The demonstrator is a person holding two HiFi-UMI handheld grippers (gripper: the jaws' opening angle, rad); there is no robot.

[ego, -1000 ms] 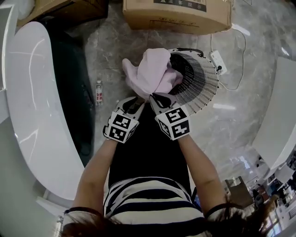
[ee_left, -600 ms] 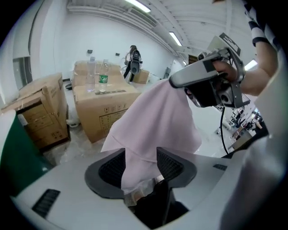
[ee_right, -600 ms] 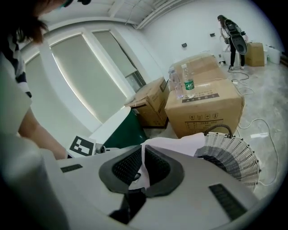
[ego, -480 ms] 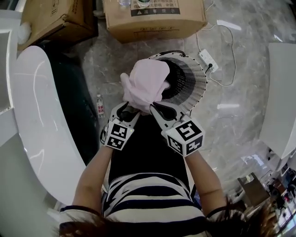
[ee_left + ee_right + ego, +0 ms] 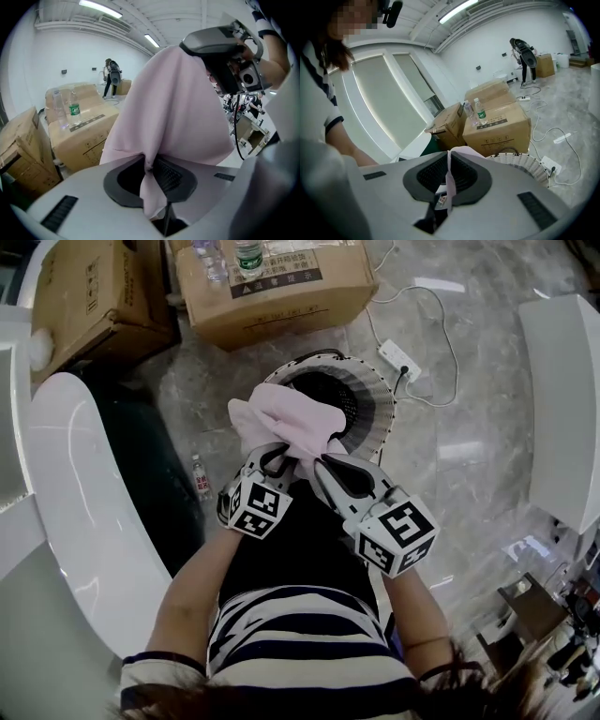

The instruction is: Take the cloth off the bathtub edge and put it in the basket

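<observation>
Hidden / unclear:
- The cloth (image 5: 286,421) covers the near rim of the basket (image 5: 370,404). I cannot tell whether its lower folds touch the rim or the dark inside.
- The bathtub (image 5: 70,493) is cut off at the left edge of the head view.
- The bottles on top of the box (image 5: 272,292) are cropped by the upper edge there.
- A small tag in the right gripper's jaws is too small to read.

Grippers:
- Left gripper (image 5: 149,161): jaws closing, with a fold of cloth pinched between the pads. The rest of the cloth rises in front of its camera.
- Right gripper (image 5: 450,157): jaws together on a thin cloth edge.
- From above, the left gripper (image 5: 277,457) and right gripper (image 5: 323,461) sit just beside each other.

Task item: the pink cloth is held up by both grippers over the basket's near side, well apart from the bathtub.

Counts:
- Cloth: 1.
- Basket: 1.
- Cardboard boxes: 2; the second box (image 5: 94,296) is left of the first.
- Bottles on the box (image 5: 478,111): 2.
- Floor bottle (image 5: 200,479): 1, between tub and person.
- Power strip (image 5: 398,357): 1, beside the basket.
- Distant person (image 5: 524,54): 1.
</observation>
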